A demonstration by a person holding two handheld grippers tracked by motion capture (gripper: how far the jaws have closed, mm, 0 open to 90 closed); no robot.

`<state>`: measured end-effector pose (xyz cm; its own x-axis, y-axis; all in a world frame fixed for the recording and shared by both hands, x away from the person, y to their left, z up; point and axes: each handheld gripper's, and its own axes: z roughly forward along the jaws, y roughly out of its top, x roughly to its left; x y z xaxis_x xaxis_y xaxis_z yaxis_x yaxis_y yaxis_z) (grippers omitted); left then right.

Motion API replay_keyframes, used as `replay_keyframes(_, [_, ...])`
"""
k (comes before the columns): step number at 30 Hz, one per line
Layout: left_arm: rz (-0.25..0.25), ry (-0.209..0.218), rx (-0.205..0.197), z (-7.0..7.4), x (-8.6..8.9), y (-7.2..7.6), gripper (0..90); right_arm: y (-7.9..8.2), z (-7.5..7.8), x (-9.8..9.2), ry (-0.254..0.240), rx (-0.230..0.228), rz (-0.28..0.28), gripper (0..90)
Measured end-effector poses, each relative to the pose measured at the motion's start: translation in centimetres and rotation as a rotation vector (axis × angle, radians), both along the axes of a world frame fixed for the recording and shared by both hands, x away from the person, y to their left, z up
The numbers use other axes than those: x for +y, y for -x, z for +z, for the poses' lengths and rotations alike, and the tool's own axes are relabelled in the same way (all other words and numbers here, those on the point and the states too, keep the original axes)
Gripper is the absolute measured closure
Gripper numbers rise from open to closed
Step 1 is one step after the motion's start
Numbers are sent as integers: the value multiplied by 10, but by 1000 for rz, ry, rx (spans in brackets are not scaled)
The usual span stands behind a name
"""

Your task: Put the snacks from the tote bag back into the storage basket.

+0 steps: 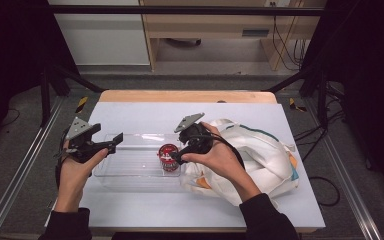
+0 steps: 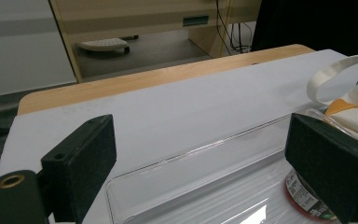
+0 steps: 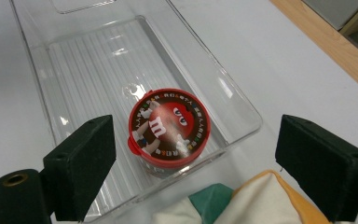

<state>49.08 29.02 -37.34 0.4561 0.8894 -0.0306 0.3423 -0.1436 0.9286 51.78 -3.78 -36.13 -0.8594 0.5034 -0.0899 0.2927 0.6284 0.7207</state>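
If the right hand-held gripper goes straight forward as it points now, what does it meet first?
Most likely the red-lidded candy tub, standing in the clear tray right ahead of the open right hand-held gripper; depth is uncertain.

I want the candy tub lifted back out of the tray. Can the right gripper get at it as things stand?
Probably yes. The right gripper hangs open just above the tub, jaws set wider than its lid. The tub stands alone at the tray's near end; the bag lies outside the tray, not between.

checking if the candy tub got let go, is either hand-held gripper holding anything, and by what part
Nothing is held. The right hand-held gripper is open above the red-lidded candy tub, which stands in the clear tray. The left hand-held gripper is open too.
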Motion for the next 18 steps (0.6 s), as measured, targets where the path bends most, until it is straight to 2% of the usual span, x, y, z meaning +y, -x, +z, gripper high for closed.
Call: replay_keyframes(18, [0,-8,1,0,-1,0,88,15,1,-53,-20,-12,-54,119])
